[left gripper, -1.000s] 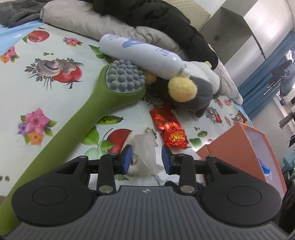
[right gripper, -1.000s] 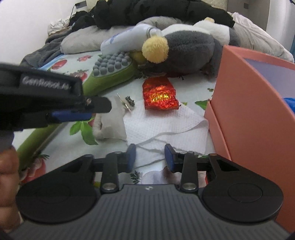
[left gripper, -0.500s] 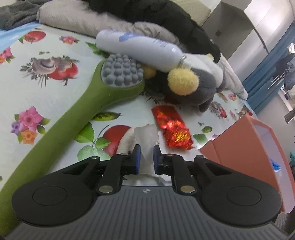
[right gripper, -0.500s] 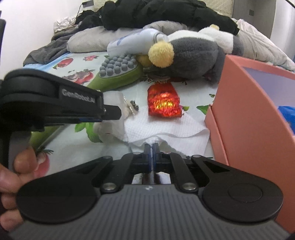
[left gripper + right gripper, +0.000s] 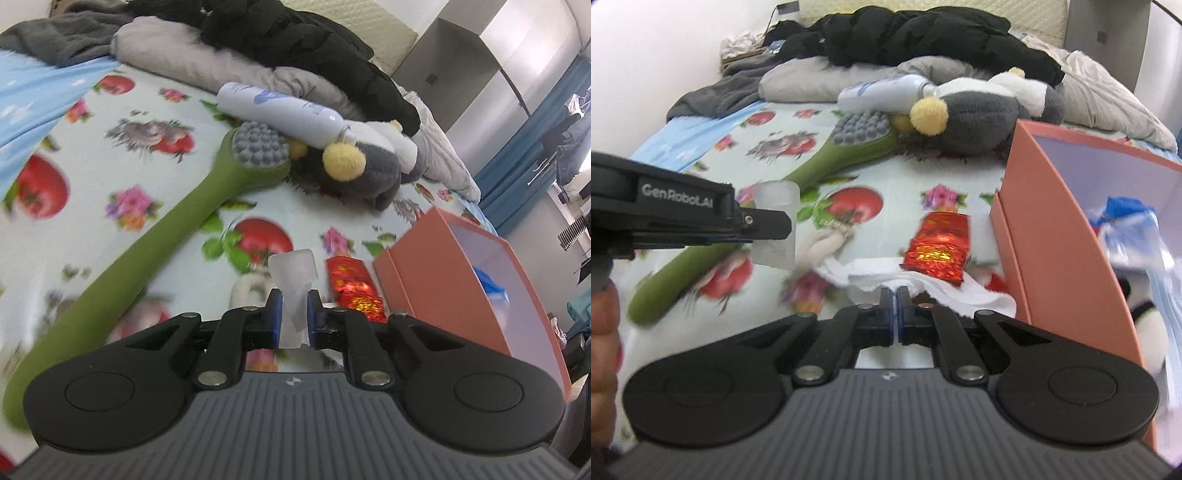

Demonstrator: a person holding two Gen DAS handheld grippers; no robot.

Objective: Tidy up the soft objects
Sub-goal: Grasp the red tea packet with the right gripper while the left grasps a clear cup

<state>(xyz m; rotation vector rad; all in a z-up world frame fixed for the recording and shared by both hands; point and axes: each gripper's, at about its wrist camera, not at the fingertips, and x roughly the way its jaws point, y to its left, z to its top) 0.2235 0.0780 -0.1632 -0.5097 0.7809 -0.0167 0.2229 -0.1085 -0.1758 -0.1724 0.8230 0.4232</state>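
Both hand-held grippers have closed and lifted. The left hand-held gripper (image 5: 293,314) now clamps the translucent soft piece (image 5: 293,273), and the right hand-held gripper (image 5: 894,314) pinches the white tissue (image 5: 923,286) above the bed (image 5: 768,147). Pickup looks done; the orange box (image 5: 1052,236) stands near on the right. The red foil packet (image 5: 938,245) rests on the tissue and may slide off.

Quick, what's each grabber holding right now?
Left gripper: shut on a translucent white soft piece, lifted off the bed.
Right gripper: shut on the edge of the white paper towel.
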